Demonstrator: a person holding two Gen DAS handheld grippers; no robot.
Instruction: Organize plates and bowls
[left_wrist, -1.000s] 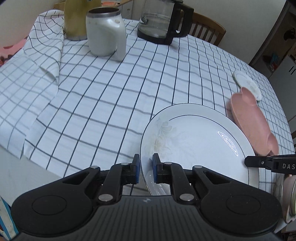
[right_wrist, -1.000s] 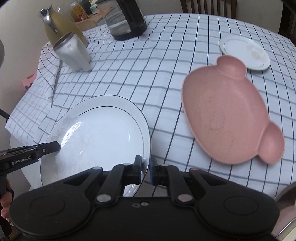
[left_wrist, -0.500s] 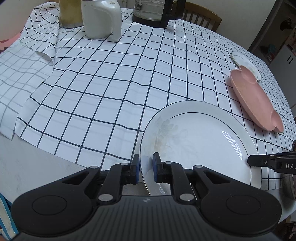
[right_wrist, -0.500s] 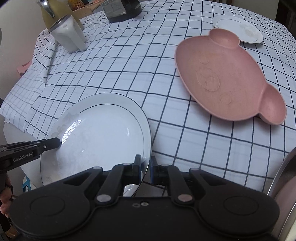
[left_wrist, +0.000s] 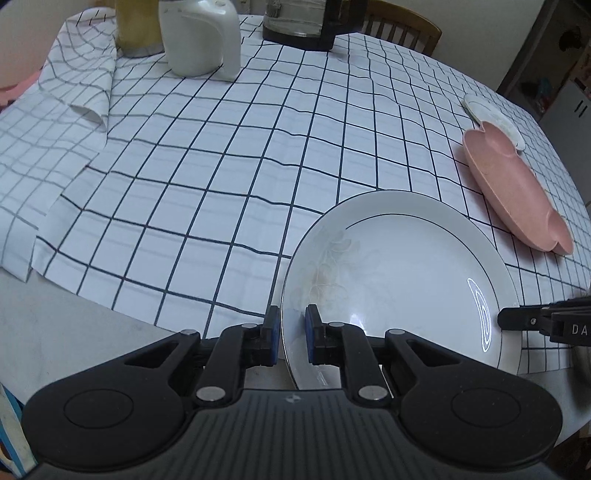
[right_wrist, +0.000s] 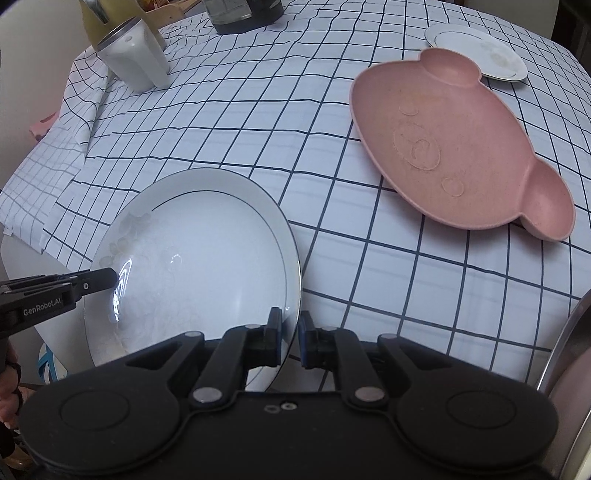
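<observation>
Left wrist view | left gripper (left_wrist: 291, 334) clamped on near rim of white plate (left_wrist: 399, 280) over checked tablecloth (left_wrist: 221, 177) edge | right gripper (right_wrist: 290, 338) clamped on opposite rim | pink tray (right_wrist: 454, 147) further right, apart

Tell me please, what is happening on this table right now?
A person holds a gripper in each hand, and both are shut on the rim of one large white plate. The left gripper grips one edge, the right gripper the opposite one, near the edge of the table with the checked tablecloth. A pink divided dish and a small white plate lie further along, untouched.
</observation>
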